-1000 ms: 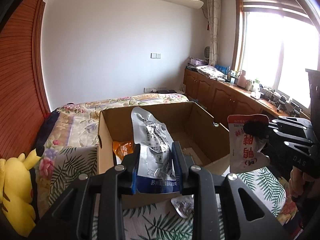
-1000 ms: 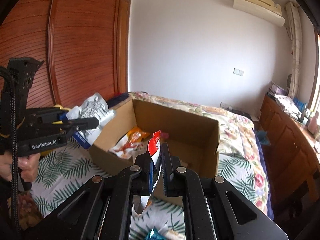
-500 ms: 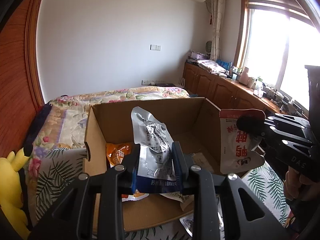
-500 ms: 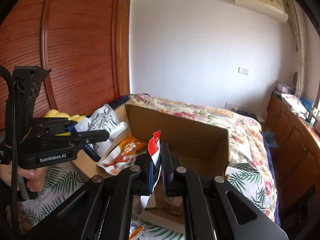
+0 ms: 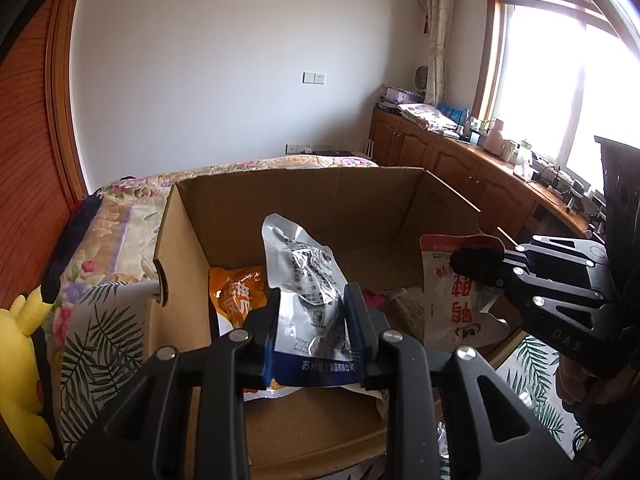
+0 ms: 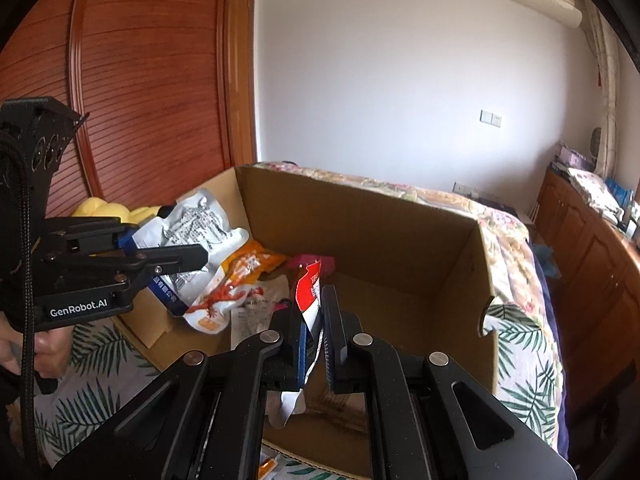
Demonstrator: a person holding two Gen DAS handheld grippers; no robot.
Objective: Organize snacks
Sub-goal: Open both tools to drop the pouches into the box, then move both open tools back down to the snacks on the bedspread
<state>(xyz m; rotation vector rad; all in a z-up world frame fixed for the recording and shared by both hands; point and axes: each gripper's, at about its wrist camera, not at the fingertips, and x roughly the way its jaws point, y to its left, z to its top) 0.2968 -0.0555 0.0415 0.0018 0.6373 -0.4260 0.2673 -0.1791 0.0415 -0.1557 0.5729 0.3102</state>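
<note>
The left hand-held gripper (image 5: 314,326) has its jaws partly apart and pressed on a silver snack pouch with a blue bottom edge (image 5: 308,280), which stands upright over the open cardboard box (image 5: 304,188). The right hand-held gripper (image 6: 313,334) is clamped tight on a thin white and red snack packet (image 6: 310,292), which also hangs over the box; in the left wrist view this packet (image 5: 452,300) shows red characters and hangs near the box's right wall. Inside the box lie an orange snack bag (image 6: 244,268), a white packet with a red claw print (image 6: 228,300) and a pink packet (image 6: 316,260) towards the back. The box sits on a bed with a leaf-patterned cover (image 6: 524,364). A yellow plush toy (image 5: 24,360) lies on the bed left of the box.
</note>
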